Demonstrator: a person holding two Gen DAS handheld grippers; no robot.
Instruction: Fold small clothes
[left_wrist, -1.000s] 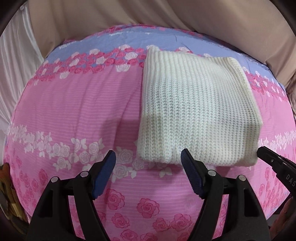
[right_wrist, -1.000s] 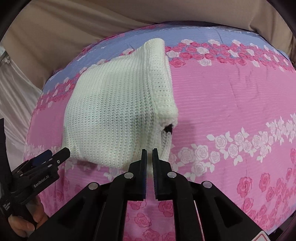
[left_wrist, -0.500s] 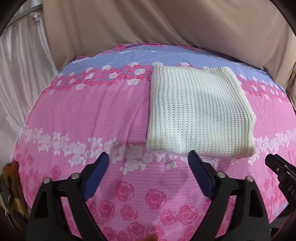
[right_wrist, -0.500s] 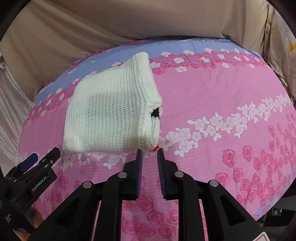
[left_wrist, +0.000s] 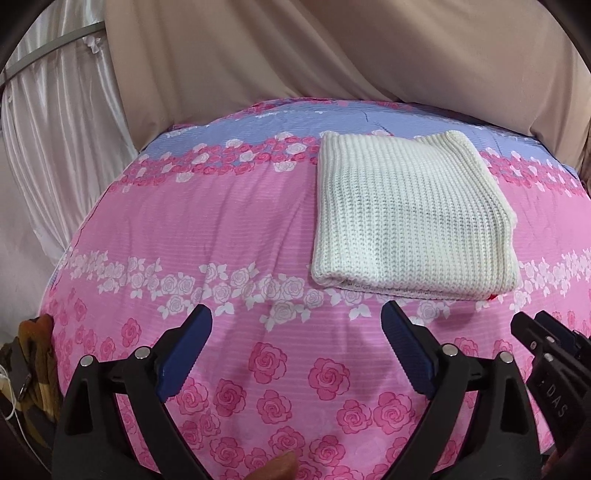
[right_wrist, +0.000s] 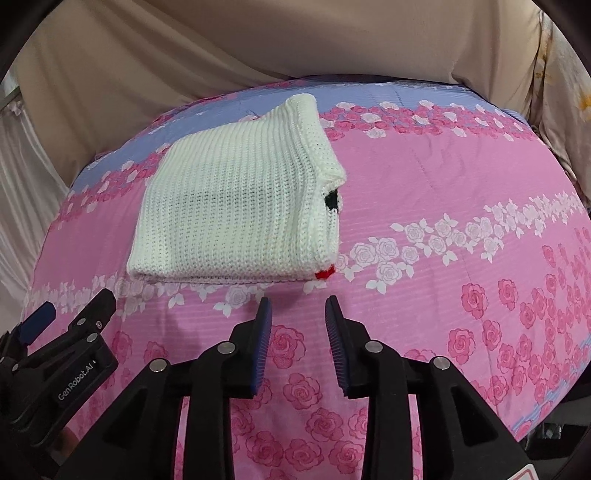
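Both tools have pulled back from the white knit sweater (left_wrist: 410, 218) since a second ago; it now sits farther from the fingertips in both views. The right hand-held gripper (right_wrist: 298, 314) was nearly pressed together at the sweater's near edge before; now its blue pads (right_wrist: 263, 343) stand apart with a clear gap, holding nothing. The left hand-held gripper (left_wrist: 295, 325) stays spread wide, empty, pads (left_wrist: 404, 347) just short of the sweater's front fold.

Sweater lies folded into a neat rectangle on the pink rose-print bed cover (left_wrist: 221, 229), toward the far side where the pink meets the lilac band. In the right wrist view a dark opening and a small red bit show at its right edge.

Both grippers hover low over the bed cover, pointing at the sweater, side by side; each shows at the edge of the other's view. Beige drape (left_wrist: 332, 55) hangs behind the bed.
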